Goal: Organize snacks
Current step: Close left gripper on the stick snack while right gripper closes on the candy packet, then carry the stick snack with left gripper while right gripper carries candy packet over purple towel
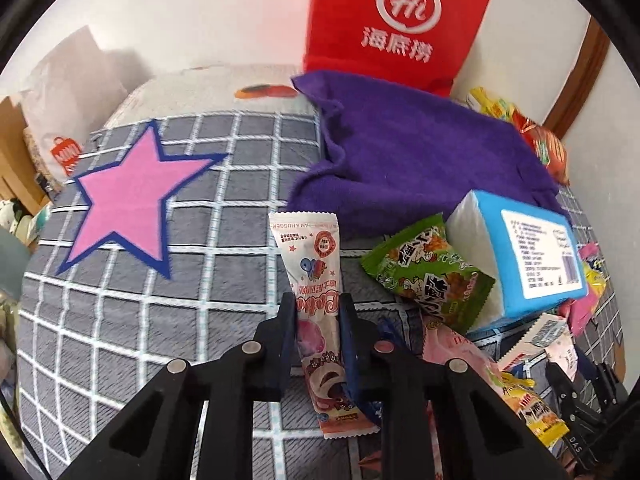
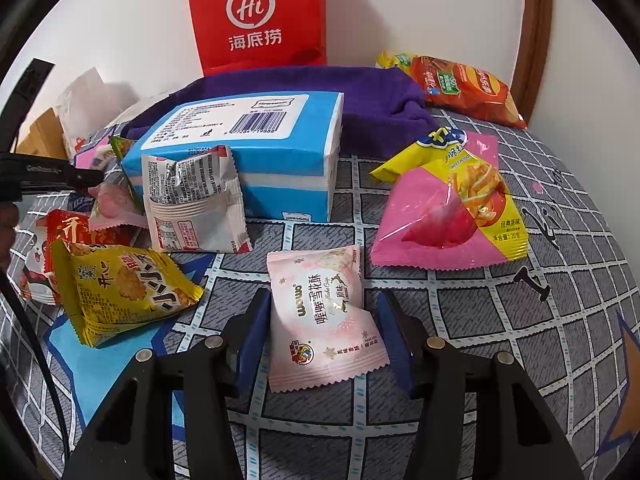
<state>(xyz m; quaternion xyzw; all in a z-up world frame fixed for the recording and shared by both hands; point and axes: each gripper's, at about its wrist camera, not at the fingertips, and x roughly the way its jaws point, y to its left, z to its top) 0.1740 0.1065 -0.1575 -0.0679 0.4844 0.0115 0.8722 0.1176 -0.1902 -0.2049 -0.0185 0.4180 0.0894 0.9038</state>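
Note:
My left gripper (image 1: 318,304) is shut on a long pink-and-white snack packet (image 1: 316,280) and holds it over the grey checked bedspread (image 1: 160,320). My right gripper (image 2: 322,314) is open, its fingers on either side of a pale pink snowflake-pastry packet (image 2: 320,316) that lies flat on the bedspread. In the right wrist view the left gripper (image 2: 86,178) shows at the far left. Other snacks lie around: a green packet (image 1: 432,276), a yellow cracker packet (image 2: 120,292), a white crumpled packet (image 2: 192,200), a pink-and-yellow sweet potato packet (image 2: 452,208) and an orange chip bag (image 2: 464,88).
A blue tissue pack (image 2: 248,140) sits mid-bed, also in the left wrist view (image 1: 524,256). A purple towel (image 1: 420,160) lies behind it. A red paper bag (image 2: 256,16) stands against the wall. A pink star (image 1: 128,204) marks the bedspread's left side.

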